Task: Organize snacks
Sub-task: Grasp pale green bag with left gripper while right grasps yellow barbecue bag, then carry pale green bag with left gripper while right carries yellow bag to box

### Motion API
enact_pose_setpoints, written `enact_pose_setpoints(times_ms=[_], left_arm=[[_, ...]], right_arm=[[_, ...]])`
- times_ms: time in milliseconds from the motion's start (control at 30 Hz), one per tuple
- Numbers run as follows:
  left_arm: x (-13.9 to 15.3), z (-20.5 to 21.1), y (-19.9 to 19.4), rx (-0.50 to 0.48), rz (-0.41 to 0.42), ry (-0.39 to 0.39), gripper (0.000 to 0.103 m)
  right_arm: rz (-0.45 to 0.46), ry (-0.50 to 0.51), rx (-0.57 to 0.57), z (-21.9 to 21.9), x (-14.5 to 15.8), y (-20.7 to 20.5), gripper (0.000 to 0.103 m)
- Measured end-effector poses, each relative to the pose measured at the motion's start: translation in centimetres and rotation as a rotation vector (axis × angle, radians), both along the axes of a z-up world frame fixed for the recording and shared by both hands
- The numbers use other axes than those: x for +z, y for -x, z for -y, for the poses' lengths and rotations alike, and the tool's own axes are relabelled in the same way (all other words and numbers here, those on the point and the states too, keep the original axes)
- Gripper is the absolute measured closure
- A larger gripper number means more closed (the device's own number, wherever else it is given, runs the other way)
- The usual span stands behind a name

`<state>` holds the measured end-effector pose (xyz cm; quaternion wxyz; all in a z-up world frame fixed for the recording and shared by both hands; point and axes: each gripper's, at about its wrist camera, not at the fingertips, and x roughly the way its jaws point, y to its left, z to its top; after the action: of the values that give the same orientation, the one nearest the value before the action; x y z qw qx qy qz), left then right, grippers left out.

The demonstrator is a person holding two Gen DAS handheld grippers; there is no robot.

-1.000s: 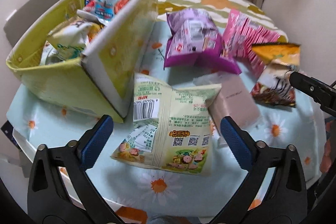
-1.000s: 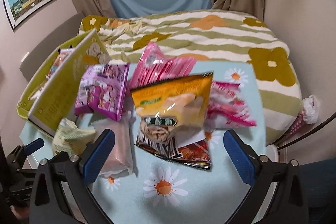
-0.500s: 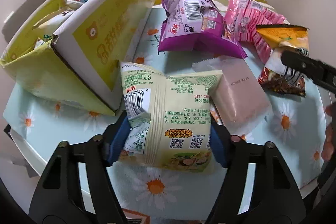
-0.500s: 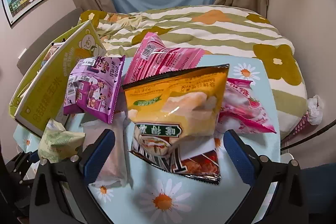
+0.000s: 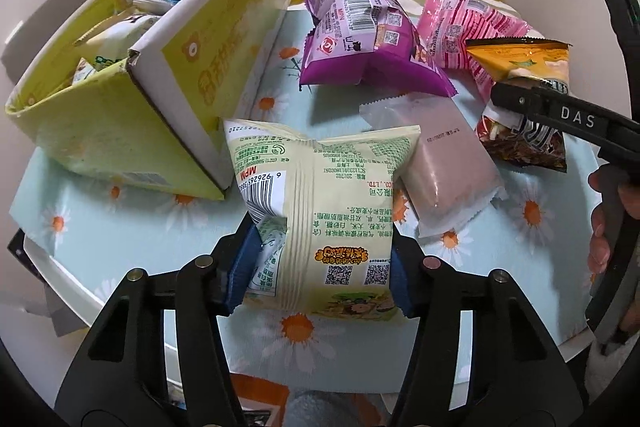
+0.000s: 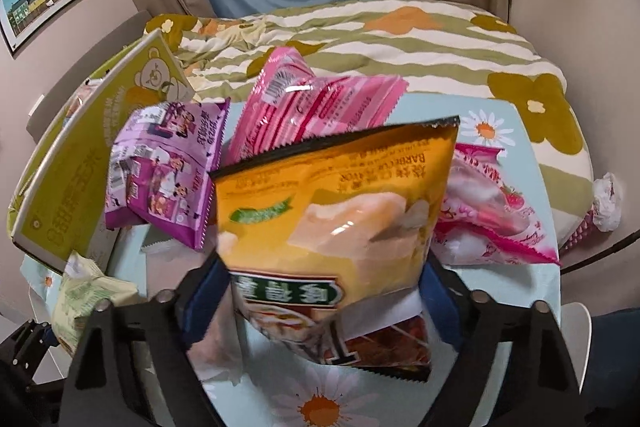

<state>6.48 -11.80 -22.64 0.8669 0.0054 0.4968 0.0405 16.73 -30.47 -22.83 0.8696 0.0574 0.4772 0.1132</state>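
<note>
Both grippers are closing. We find the left gripper (image 5: 320, 273) pinching the pale-green snack bag (image 5: 320, 195). The right gripper (image 6: 320, 297) flanks the orange chip bag (image 6: 332, 211), contact unclear.

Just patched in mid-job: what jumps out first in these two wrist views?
Both claws are closing on snack bags at once: the left claw pinches the pale green bag at the near table edge, and the right claw flanks the orange chip bag. Behind them, the yellow-green carton on the left already holds several snacks.
</note>
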Motion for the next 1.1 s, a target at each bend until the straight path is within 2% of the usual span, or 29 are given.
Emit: enact_pose_setpoints(times_ms=[200, 467, 700, 867, 1100], left_arm=[[0.6, 0.1, 0.2, -0.008, 0.013, 0.008, 0.053], [3.5, 1.2, 0.6, -0.034, 0.062, 0.013, 0.054], [8.6, 1.4, 1.4, -0.026, 0.145, 0.059, 0.054], [12.4, 0.3, 1.3, -0.007, 0.218, 0.058, 0.054], [17.2, -5.5, 0.2, 0.046, 0.307, 0.102, 0.054]], right_arm=[[0.010, 0.005, 0.008, 0.4, 0.5, 0.5, 0.041], [0.040, -0.011, 0.009, 1.3, 3.3, 2.0, 0.042], [0.081, -0.035, 0.026, 2.1, 7.6, 3.3, 0.042], [0.122, -0.059, 0.057, 1.6, 11.7, 4.0, 0.042], [0.172, -0.112, 0.130, -2.1, 16.0, 3.7, 0.042]])
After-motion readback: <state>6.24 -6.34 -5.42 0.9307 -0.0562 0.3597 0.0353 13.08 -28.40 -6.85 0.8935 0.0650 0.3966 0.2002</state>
